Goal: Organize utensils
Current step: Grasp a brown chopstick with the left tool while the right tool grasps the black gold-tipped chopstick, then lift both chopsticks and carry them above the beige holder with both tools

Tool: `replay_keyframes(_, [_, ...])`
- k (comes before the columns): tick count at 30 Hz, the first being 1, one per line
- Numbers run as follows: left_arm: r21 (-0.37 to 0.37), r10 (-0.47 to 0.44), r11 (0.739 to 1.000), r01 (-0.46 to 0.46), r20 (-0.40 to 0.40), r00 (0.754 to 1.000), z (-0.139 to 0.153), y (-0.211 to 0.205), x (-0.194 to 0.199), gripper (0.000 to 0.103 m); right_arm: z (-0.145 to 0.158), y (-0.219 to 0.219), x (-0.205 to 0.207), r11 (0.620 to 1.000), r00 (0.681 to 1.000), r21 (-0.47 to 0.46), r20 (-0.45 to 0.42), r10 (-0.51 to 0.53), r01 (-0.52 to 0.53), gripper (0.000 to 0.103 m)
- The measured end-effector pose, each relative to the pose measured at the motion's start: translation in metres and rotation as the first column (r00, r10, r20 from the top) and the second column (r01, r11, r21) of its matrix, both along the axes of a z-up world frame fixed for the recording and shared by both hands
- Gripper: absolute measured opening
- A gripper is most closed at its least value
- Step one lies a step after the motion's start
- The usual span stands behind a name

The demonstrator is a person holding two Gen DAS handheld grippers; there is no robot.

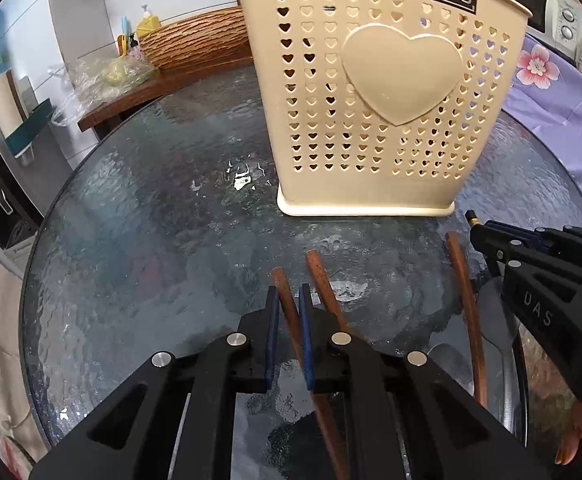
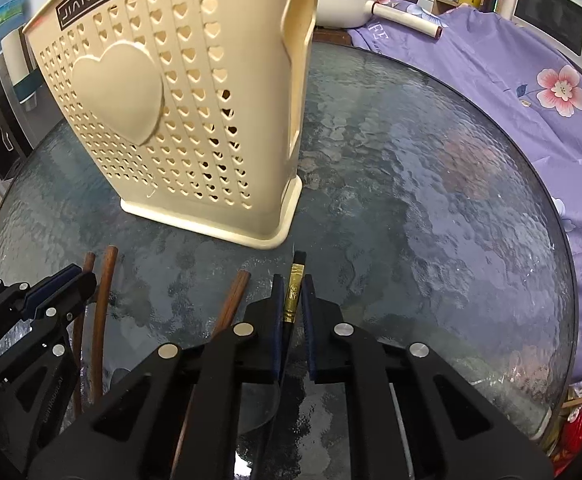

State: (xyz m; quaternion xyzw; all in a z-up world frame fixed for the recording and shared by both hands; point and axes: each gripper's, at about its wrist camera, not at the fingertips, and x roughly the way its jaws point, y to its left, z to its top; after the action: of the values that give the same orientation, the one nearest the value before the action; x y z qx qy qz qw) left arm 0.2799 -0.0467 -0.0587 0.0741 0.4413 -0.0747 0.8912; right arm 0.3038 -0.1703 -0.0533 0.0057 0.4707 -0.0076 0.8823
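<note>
A cream utensil holder (image 1: 371,100) with heart-shaped holes stands upright on the round glass table (image 1: 151,220). In the left wrist view my left gripper (image 1: 289,290) is shut on a brown wooden chopstick (image 1: 282,280). A second brown chopstick (image 1: 321,276) lies just right of it and a third (image 1: 463,288) further right. My right gripper (image 2: 293,280) is shut on a black chopstick with a gold band (image 2: 294,292), in front of the holder (image 2: 171,100). Each gripper shows in the other's view: the right gripper (image 1: 481,232) and the left gripper (image 2: 77,276).
A purple floral cloth (image 2: 491,80) covers the surface past the table's right edge, with a microwave (image 2: 551,20) behind it. A woven basket (image 1: 195,40) sits on a wooden shelf at the back left. A shiny metal dish rim (image 1: 509,340) lies under the chopsticks.
</note>
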Motion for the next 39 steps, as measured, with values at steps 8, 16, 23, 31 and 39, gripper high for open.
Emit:
replay_keyframes(8, [-0.032,0.002,0.999,-0.002,-0.012,1.0,0.001,0.005,0.004,0.007,0.0,-0.015,0.004,0.999,1.0,0.05,0.019,-0.004,0.003,0.008])
replay_keyframes(16, [-0.145,0.011,0.989,-0.012,-0.008,1.0,0.018,0.024,0.008,0.007,0.015,-0.033,0.0,0.986,0.995,0.16,0.094,0.023,-0.038,0.008])
replay_keyframes(23, [-0.254,0.025,0.967,-0.014,0.04,0.999,0.049,0.042,0.0,0.007,0.045,-0.052,-0.012,0.961,0.98,0.254,0.19,0.062,-0.11,0.008])
replay_keyframes(31, [-0.335,0.023,0.942,0.013,0.101,0.995,0.084,0.056,-0.019,0.007,0.083,-0.072,-0.041,0.916,0.956,0.355,0.282,0.087,-0.188,0.008])
replay_keyframes(39, [-0.372,0.009,0.927,0.046,0.146,0.989,0.106,0.065,-0.035,0.007,0.117,-0.08,-0.076,0.895,0.924,0.368,0.366,0.111,-0.253,0.008])
